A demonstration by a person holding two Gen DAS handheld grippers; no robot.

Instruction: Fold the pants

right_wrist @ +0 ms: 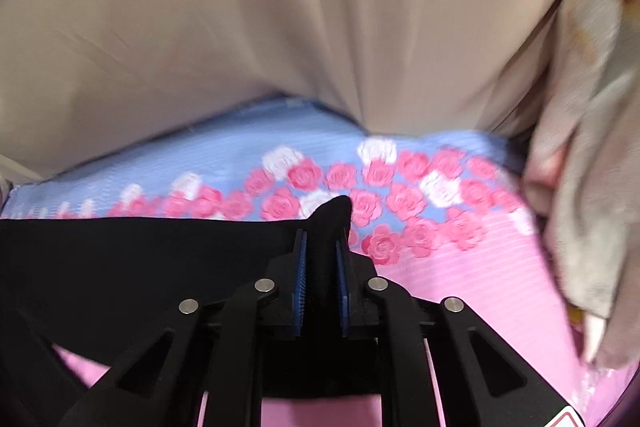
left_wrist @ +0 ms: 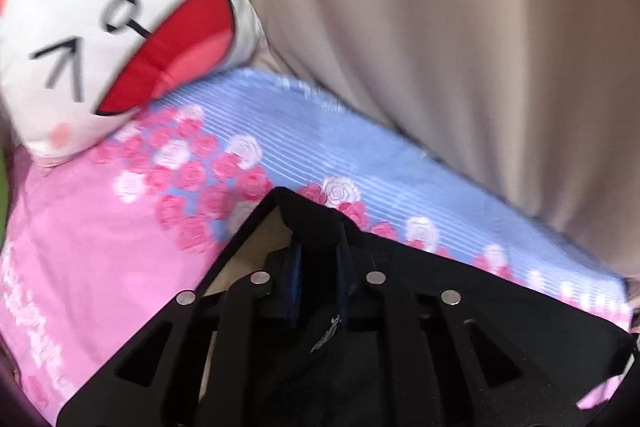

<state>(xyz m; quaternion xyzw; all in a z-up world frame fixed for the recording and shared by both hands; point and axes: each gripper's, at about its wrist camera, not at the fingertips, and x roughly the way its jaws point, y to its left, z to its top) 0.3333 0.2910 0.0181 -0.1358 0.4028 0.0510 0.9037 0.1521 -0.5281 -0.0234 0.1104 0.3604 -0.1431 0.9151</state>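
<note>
The black pants (left_wrist: 460, 291) lie on a bed sheet printed with pink and white roses (left_wrist: 224, 163). In the left wrist view my left gripper (left_wrist: 318, 255) is shut on a peaked corner of the black fabric, which stretches away to the right. In the right wrist view my right gripper (right_wrist: 322, 251) is shut on another corner of the pants (right_wrist: 160, 251), the cloth pulled taut to the left. A tip of fabric pokes out above the blue pads (right_wrist: 301, 275). Both views are blurred.
A white cushion with a cartoon face and red mouth (left_wrist: 120, 39) rests at the bed's far left. A beige curtain (right_wrist: 280, 7) hangs behind the bed. A pale crumpled cloth (right_wrist: 592, 187) sits at the right edge of the sheet (right_wrist: 480, 287).
</note>
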